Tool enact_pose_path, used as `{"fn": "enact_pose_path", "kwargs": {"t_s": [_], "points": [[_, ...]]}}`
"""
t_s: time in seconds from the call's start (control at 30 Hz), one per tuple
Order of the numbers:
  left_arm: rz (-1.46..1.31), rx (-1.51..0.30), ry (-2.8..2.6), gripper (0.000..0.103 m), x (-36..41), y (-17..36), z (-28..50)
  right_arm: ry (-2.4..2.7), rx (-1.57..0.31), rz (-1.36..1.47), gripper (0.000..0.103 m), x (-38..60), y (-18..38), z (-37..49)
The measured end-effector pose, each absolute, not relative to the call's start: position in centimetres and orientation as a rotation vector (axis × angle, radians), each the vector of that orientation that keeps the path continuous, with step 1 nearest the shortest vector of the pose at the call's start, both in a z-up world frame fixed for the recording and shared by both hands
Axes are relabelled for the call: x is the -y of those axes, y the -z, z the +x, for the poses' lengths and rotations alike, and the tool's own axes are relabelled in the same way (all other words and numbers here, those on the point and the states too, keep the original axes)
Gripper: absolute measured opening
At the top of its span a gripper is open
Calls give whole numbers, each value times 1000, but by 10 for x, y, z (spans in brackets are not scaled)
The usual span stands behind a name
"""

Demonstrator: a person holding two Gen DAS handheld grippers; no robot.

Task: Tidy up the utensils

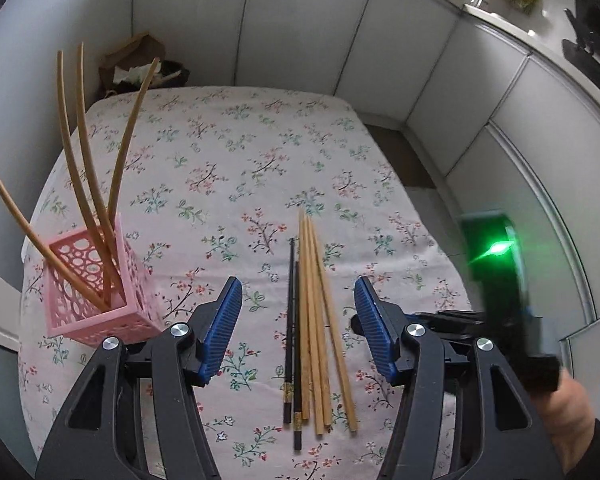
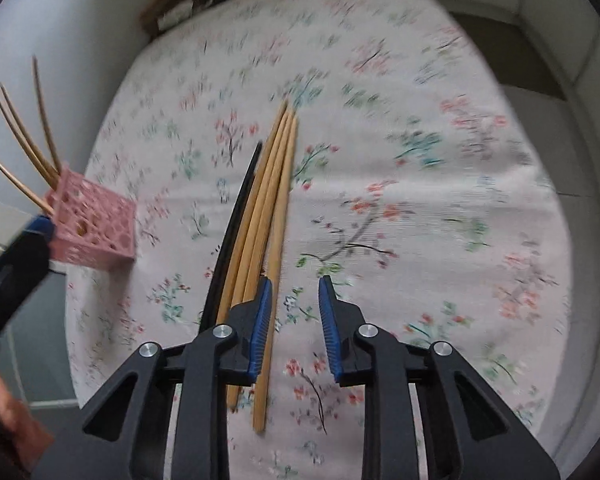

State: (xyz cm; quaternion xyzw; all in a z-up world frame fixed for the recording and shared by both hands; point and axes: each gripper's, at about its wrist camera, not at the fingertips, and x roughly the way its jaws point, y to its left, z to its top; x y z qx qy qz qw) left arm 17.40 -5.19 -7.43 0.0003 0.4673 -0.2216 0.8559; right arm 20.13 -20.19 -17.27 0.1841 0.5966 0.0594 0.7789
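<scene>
Several wooden chopsticks [image 1: 318, 320] and two black chopsticks [image 1: 293, 336] lie in a bundle on the floral tablecloth [image 1: 228, 168]. A pink perforated holder [image 1: 96, 292] at the left holds several wooden chopsticks [image 1: 84, 168] standing up. My left gripper [image 1: 298, 312] is open and empty, its jaws on either side above the bundle. In the right wrist view my right gripper [image 2: 295, 300] is open and empty, just right of the wooden chopsticks [image 2: 268, 216] and black chopsticks [image 2: 236, 220]. The pink holder [image 2: 96, 224] shows at the left there.
The table stands against grey-white panel walls. A brown paper bag [image 1: 136, 64] sits behind the table's far left corner. The right gripper's body with a green light [image 1: 496, 252] shows at the right of the left wrist view.
</scene>
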Motion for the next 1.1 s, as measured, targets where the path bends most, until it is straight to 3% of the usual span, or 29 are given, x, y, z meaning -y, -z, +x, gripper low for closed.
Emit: {"fn": "enact_pose_path", "kwargs": {"t_s": [0.13,0.23,0.5,0.97,1.1], "points": [[-7,-996,441,56,47,78,179,-128,-1303,359,22,185,183,215],[0,-999,428,56,45,80,181,-112,-1301,287,8,177,181,218],[1,-1040,423,52,49,88,186,-119,-1217,323,7,199,144,203],[29,-1223,400,18,72,163,217,-152,-981,404,7,235,77,168],[78,-1235,385,18,79,178,222,-164,-965,391,7,231,70,166]]}}
